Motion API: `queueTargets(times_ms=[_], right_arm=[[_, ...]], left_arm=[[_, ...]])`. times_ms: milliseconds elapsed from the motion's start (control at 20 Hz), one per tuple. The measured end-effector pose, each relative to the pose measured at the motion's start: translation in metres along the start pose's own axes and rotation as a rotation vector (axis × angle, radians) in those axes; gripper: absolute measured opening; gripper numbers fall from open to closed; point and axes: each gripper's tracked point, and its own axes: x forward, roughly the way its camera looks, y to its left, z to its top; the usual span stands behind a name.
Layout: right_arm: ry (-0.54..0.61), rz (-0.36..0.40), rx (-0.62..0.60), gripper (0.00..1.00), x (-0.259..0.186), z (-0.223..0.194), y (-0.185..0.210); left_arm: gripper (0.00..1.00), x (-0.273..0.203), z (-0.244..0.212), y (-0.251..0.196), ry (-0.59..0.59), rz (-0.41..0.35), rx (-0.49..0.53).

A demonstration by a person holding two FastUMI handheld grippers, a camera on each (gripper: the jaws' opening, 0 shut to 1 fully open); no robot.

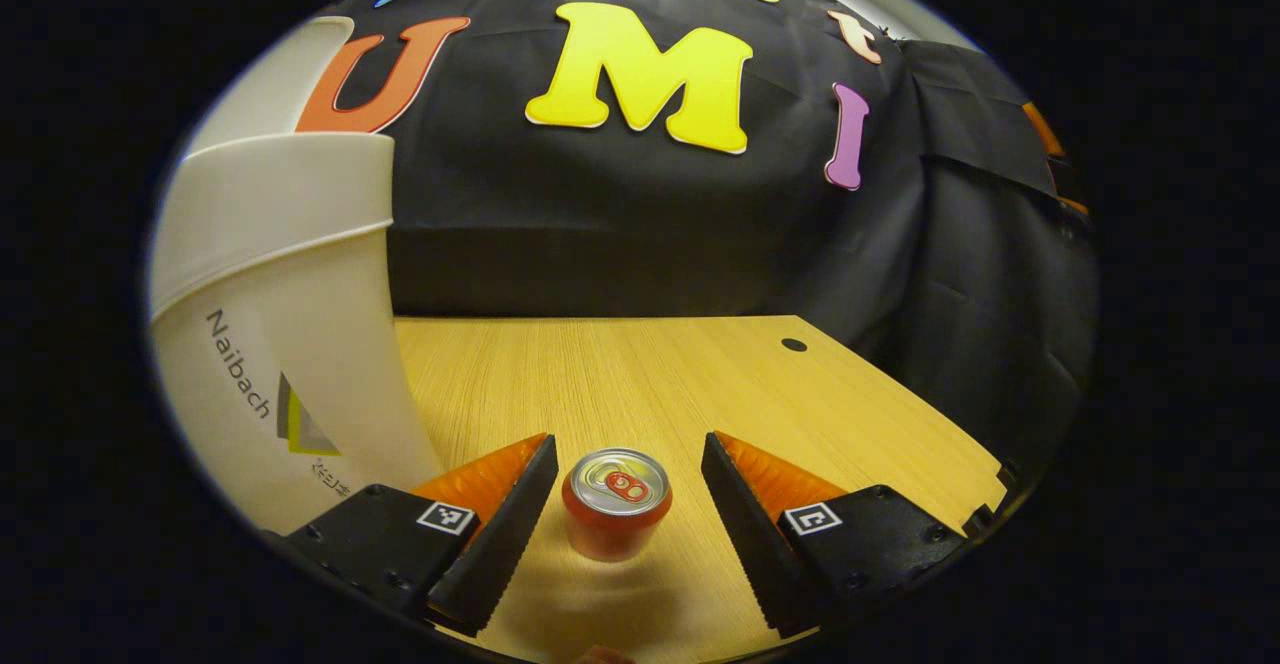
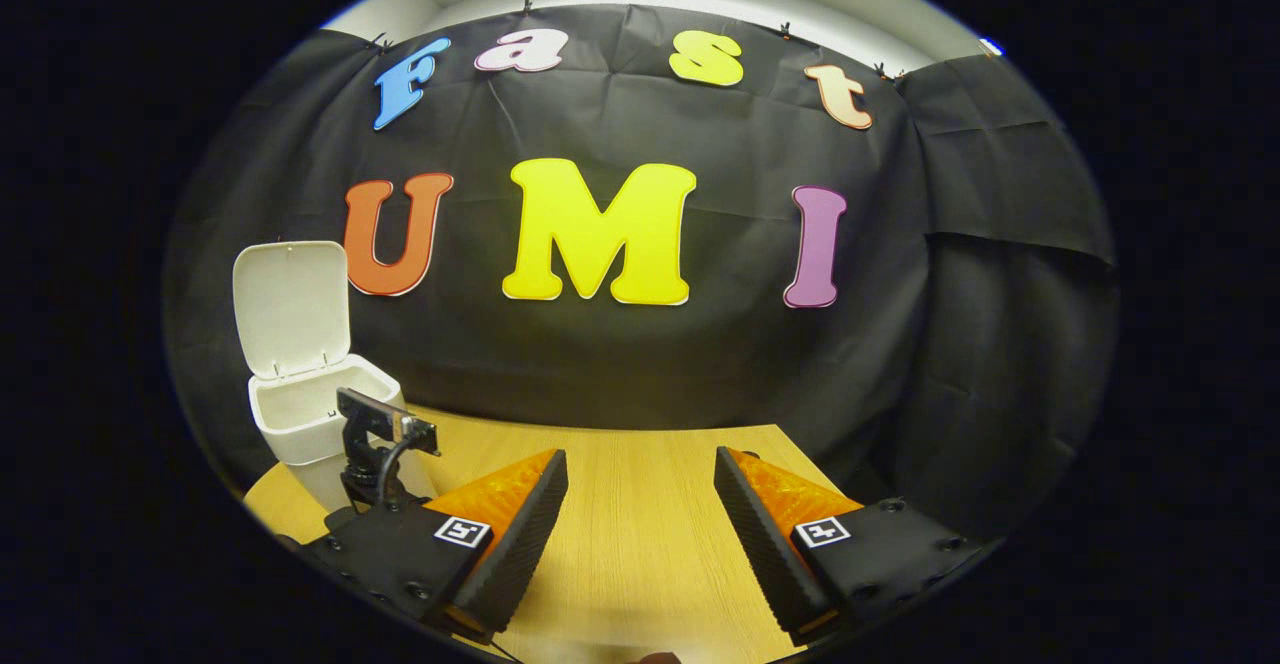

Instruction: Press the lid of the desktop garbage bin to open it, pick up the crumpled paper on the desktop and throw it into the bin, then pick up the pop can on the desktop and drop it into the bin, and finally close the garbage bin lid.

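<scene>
A red can (image 1: 616, 504) with a silver top and a red pull tab stood on a pale yellow wood-grain table (image 1: 650, 374) marked by one small dark hole (image 1: 794, 345). The bin (image 1: 280, 344) was off-white, printed with grey lettering and a grey-and-yellow emblem; its raised lid (image 2: 291, 307) was the same off-white.
</scene>
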Motion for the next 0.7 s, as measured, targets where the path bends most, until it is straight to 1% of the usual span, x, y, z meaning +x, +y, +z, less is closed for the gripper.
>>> queueTargets(times_ms=[50, 300, 650, 700], right_arm=[[0.001, -0.006, -0.005, 0.93, 0.0, -0.001, -0.001], [0.019, -0.018, -0.001, 0.94, -0.001, -0.005, -0.004], [0.022, -0.012, -0.007, 0.94, 0.001, -0.005, 0.0], [0.022, -0.01, -0.006, 0.94, 0.002, -0.005, 0.001]], left_arm=[[0.96, 0.005, -0.005, 0.002, 0.009, 0.008, 0.003], [0.96, 0.026, -0.033, 0.007, 0.069, 0.019, 0.013], [0.96, 0.032, -0.045, 0.009, 0.109, 0.022, 0.021], [0.87, 0.033, -0.046, 0.008, 0.115, 0.019, 0.027]])
